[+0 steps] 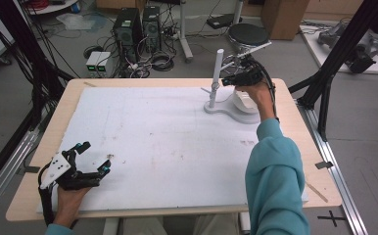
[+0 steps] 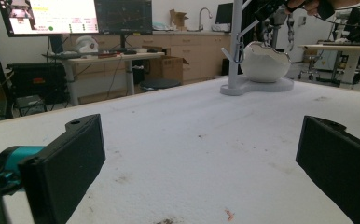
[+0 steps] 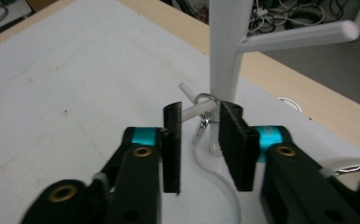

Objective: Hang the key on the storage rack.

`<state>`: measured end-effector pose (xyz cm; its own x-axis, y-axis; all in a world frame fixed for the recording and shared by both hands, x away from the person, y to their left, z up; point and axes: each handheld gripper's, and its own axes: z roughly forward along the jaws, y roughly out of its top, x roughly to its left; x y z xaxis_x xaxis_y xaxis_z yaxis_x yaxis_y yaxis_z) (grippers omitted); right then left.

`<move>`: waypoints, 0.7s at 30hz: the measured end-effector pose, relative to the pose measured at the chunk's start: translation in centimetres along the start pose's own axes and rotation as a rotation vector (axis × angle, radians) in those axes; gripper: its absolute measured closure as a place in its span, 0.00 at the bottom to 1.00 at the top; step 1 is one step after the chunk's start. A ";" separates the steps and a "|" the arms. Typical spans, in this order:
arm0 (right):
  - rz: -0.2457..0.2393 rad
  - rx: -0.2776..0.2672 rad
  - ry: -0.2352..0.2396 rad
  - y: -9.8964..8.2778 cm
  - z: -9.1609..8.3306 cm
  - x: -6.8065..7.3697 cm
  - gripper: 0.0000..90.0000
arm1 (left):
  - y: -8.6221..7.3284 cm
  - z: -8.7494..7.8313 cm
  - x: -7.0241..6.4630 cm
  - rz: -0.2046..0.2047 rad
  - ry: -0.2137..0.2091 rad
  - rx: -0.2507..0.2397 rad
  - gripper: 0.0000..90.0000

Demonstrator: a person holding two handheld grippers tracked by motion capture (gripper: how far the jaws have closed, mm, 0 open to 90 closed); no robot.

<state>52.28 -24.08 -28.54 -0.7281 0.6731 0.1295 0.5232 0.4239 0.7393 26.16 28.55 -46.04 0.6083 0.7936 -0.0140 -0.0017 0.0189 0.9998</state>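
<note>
A white stand [image 1: 217, 73] with a tall post and side pegs rises from a curved base at the table's far right, beside a white bowl [image 1: 242, 101]. My right gripper [image 1: 225, 80] is at the post, its jaws a little apart. In the right gripper view the right gripper [image 3: 200, 110] has a gap between its pads. Just past them a metal ring [image 3: 204, 100] hangs on a low peg [image 3: 192, 110], untouched by the pads. My left gripper [image 1: 96, 156] lies wide open near the front left edge. Nothing is between the jaws of the left gripper [image 2: 201, 158].
A white mat [image 1: 153, 142] covers most of the wooden table [image 1: 50, 147]. Short chains [image 2: 290, 33] dangle near the bowl [image 2: 264, 63] and stand [image 2: 236, 46]. Behind the table are a round stool [image 1: 248, 34], computer towers [image 1: 128, 27] and floor cables.
</note>
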 end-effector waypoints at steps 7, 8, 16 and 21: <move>0.011 -0.040 -0.070 -0.8 -1.3 1.0 0.03 | 0.0 0.0 0.0 -0.006 0.001 0.001 0.02; 0.002 -0.024 -0.085 -1.0 -1.6 1.4 0.00 | 0.0 0.0 0.0 -0.001 0.002 0.003 0.02; -0.084 -0.226 -0.017 -4.0 -6.9 4.4 0.00 | 0.0 0.0 -0.1 0.003 0.003 0.004 0.02; -0.142 -0.293 0.007 -6.8 -8.4 6.1 0.00 | 0.0 0.0 -0.1 0.003 0.007 0.005 0.02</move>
<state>40.62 -27.95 -27.20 -0.7880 0.6154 0.0155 0.2675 0.3197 0.9090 26.14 28.46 -46.02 0.6023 0.7982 -0.0110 0.0001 0.0138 0.9999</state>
